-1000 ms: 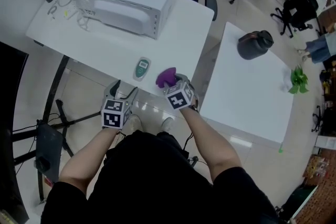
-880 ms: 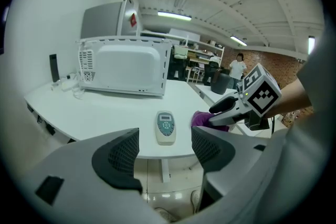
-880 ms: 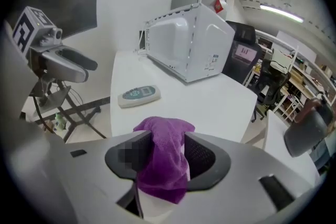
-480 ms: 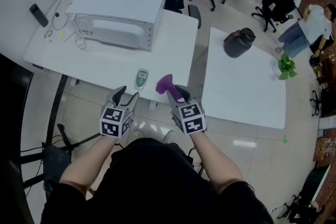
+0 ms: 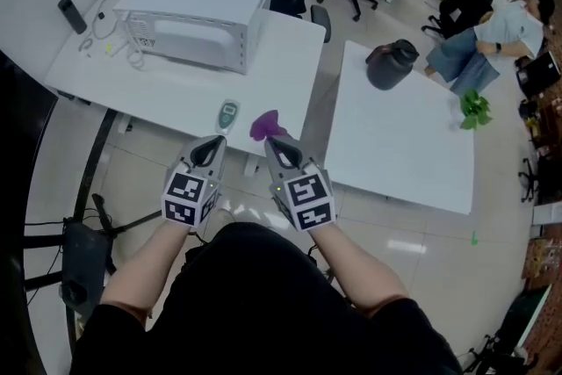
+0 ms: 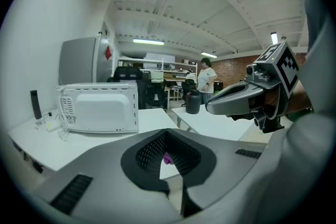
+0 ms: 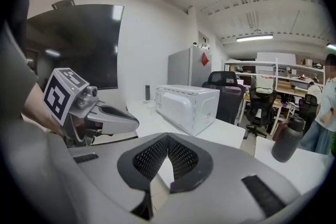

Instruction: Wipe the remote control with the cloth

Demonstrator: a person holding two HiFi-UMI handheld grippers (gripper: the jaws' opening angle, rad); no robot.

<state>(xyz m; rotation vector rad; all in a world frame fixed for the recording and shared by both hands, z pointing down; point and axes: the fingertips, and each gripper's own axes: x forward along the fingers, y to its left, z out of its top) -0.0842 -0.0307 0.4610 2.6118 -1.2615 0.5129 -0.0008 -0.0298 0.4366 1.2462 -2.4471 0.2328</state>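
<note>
Hovering side by side near the front edge of the table (image 5: 290,57), left gripper (image 5: 209,150) and right gripper (image 5: 281,150) are pointing forward. Each one's grey, smooth plastic jaws have just been closing and are now meeting tip to tip, with nothing between them.

One remote control (image 5: 227,115), small, flat, oblong and pale with a greenish face, is lying on that smooth white top near the edge. One cloth (image 5: 265,126), purple, soft and bunched into a lump, is sitting just beside it at its right, not touching.

Counts:
- Two grippers, each carrying one cube with black-and-white square markers.
- Two white flat tables.
- One boxy white microwave (image 5: 198,4).
- One dark rounded jug (image 5: 391,64) and one green plant (image 5: 474,108), both on the second table (image 5: 404,154).

Only the head view is showing the remote. The left gripper view is showing just a purple sliver of cloth far beyond its dark meshed jaw notch, plus the right gripper's snout. The right gripper view is showing neither the remote nor the cloth, but is catching the left gripper, the microwave's vented side and a grey fridge (image 7: 189,68).
</note>
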